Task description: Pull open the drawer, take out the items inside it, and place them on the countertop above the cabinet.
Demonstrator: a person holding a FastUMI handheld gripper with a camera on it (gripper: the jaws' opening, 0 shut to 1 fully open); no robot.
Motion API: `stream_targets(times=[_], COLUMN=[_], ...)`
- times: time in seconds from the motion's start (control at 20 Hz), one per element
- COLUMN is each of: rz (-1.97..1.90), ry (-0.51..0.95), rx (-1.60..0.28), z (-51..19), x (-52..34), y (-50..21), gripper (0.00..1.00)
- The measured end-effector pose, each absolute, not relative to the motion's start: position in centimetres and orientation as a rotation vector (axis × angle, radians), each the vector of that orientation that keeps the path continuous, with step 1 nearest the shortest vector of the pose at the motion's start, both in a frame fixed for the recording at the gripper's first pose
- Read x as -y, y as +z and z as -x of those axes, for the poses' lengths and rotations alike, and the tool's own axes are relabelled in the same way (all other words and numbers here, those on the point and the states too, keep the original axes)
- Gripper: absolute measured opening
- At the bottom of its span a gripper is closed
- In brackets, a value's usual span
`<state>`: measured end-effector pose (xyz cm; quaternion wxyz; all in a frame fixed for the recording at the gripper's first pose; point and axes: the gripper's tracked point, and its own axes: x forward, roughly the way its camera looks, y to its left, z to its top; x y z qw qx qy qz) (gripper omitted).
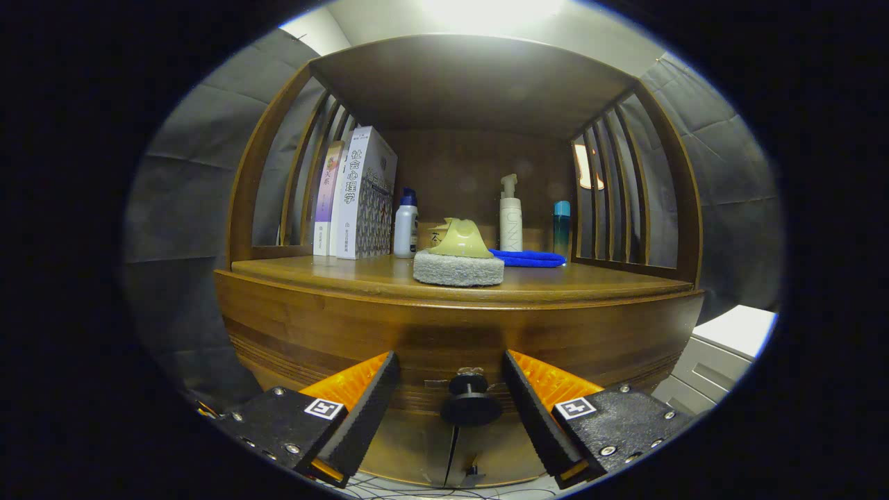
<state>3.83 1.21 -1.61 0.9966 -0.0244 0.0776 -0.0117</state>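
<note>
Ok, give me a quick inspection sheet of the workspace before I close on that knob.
Surface: wooden countertop, free space toward its front.
Job's things: drawer front shut; dark knob between the fingers, untouched.
Clutter: scrub pad with handle, blue cloth, books, white bottle, pump bottle, teal bottle.
Grippers: gripper open, straddling the knob.
Cables: thin wires below the drawer.
Surroundings: slatted shelf sides, white cabinet.
</note>
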Motion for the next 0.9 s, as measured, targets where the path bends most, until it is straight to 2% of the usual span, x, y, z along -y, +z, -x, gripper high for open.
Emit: stream_targets(times=[0.2, 0.4, 0.9], rz=[0.046, 0.082, 0.000], ry=[-0.038, 0.010, 0.025], rx=[-0.154, -0.170, -0.104], z=[-4.0, -2.8, 10.5], x=[-1.4, -1.9, -2.8], y=[-1.6, -0.4, 7.9], gripper=[0.95, 0.95, 0.95])
